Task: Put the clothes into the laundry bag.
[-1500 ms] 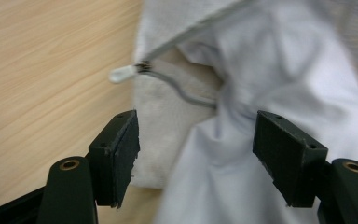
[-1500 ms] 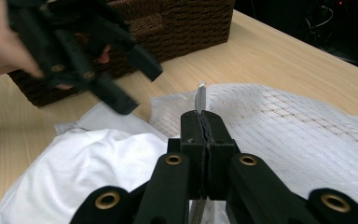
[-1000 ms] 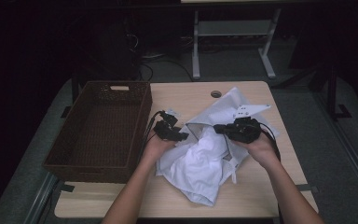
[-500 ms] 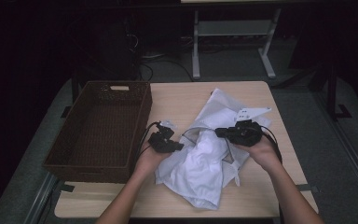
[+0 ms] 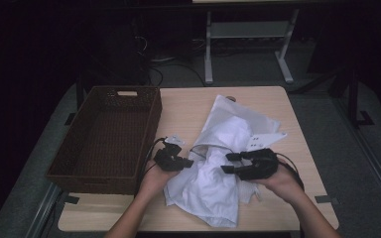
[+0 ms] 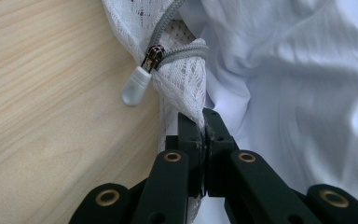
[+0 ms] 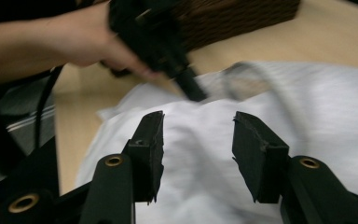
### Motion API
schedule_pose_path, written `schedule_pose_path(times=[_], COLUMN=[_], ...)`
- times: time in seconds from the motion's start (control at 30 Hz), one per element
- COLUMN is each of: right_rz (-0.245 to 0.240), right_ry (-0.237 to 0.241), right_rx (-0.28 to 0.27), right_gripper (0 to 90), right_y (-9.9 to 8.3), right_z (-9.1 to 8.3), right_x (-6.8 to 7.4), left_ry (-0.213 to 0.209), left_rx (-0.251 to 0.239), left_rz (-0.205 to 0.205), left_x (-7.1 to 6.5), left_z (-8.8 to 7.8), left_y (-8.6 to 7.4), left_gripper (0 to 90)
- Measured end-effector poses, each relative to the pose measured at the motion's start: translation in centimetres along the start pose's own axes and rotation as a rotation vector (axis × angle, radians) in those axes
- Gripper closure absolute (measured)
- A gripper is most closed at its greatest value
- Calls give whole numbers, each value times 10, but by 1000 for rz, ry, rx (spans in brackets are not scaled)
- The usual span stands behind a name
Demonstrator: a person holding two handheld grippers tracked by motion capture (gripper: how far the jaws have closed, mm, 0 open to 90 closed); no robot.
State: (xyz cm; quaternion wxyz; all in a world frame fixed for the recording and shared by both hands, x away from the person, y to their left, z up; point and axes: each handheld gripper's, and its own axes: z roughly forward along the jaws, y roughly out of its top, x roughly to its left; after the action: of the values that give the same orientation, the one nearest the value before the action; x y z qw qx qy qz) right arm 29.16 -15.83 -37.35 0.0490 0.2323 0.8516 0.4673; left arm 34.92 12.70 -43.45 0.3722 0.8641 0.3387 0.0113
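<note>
**Left jaws clamped on the jacket's mesh edge, right jaws parted above the cloth**

High view: a crumpled white jacket (image 5: pixel 223 163) lies on the right half of the wooden table (image 5: pixel 188 106), spread from near the far edge down toward the person's side. A dark brown wicker basket (image 5: pixel 110 136) stands on the left part of the table, just beside the garment. The left gripper (image 5: pixel 184 162) sits at the jacket's left edge, between basket and cloth. The right gripper (image 5: pixel 230 162) is over the middle of the garment, pointing left toward the other one.

Left gripper view: the two black jaws are pressed together on a pinch of white mesh lining (image 6: pixel 184 88), which rises taut from between them. A grey zipper (image 6: pixel 186 50) curves across the mesh just above, and its pale pull tab (image 6: pixel 135 87) hangs over the bare wood.

Right gripper view: the jaws stand apart with white fabric behind the gap, not pressed by either pad; they have just been opening. Farther off, blurred, the left hand (image 7: pixel 91 39) holds its gripper tip down at the cloth, the basket behind it.
</note>
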Motion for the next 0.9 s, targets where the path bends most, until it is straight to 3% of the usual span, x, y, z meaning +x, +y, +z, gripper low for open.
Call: schedule_pose_path(times=[0.13,0.23,0.33,0.43,0.6,0.9], right_rz=[-17,-32,-51,-71,-72,-4], right_ry=[77,121,134,138,81,15], right_rx=[29,48,111,171,229,236], right_gripper=[557,726,830,853,896,899], right_y=[-7,-12,-18,-25,-33,-40], right_z=[21,40,62,79,92,81], right_x=[22,38,50,57,50,22], left_ry=[2,2,3,3,-3,-24], left_rx=[1,2,5,13,25,42], left_rz=[-2,2,2,7,13,43], left_x=[1,1,1,1,-1,-10], left_z=[0,0,1,1,3,9], left_y=[-1,0,-1,-1,-1,2], left_gripper=[880,880,880,881,881,883])
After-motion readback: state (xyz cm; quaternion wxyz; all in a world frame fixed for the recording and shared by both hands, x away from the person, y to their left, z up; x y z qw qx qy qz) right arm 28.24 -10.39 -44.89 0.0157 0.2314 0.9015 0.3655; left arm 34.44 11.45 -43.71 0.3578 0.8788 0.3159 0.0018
